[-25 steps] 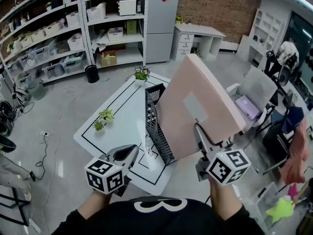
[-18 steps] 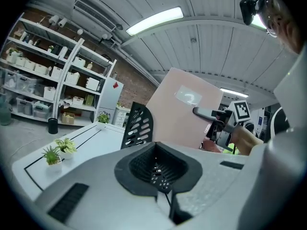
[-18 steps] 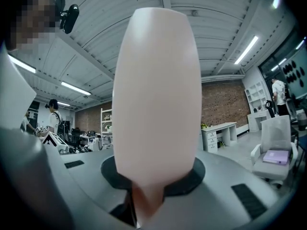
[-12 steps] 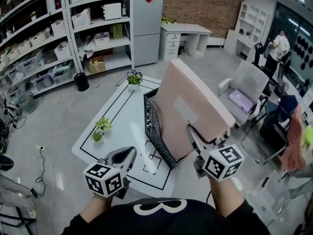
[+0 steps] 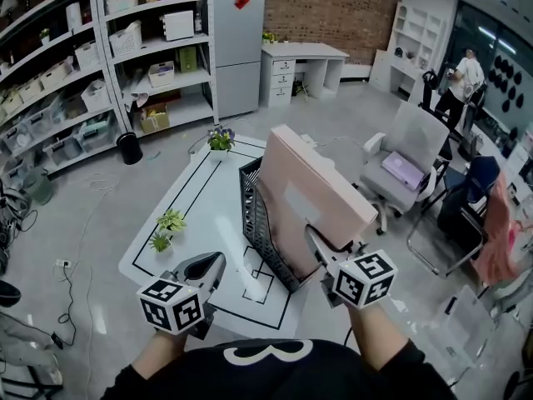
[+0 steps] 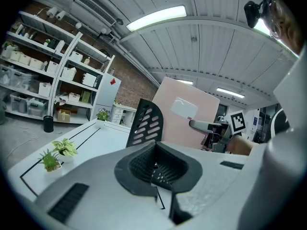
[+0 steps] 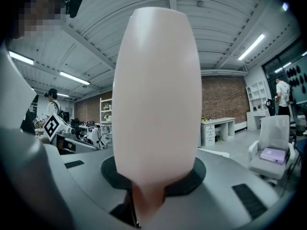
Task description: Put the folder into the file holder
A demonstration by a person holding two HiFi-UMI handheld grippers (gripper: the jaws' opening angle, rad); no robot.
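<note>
Your right gripper [image 5: 316, 244] clamps the folder [image 5: 312, 194], which is tilted at the 3 o'clock side of the file holder [image 5: 260, 219]. Stand the folder upright over a slot, then lower it. Your left gripper [image 5: 212, 263], closed and empty, may brace the file holder.

table [image 5: 208, 215]: white, black-lined; potted plants [image 5: 171, 220]: left edge; flowerpot [image 5: 221, 138]: far corner; grey chair [image 5: 408, 152]: right

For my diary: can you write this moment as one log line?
right gripper: shut on pink cardboard folder | folder: tilted, lower edge at black mesh file holder | left gripper: shut, empty
</note>
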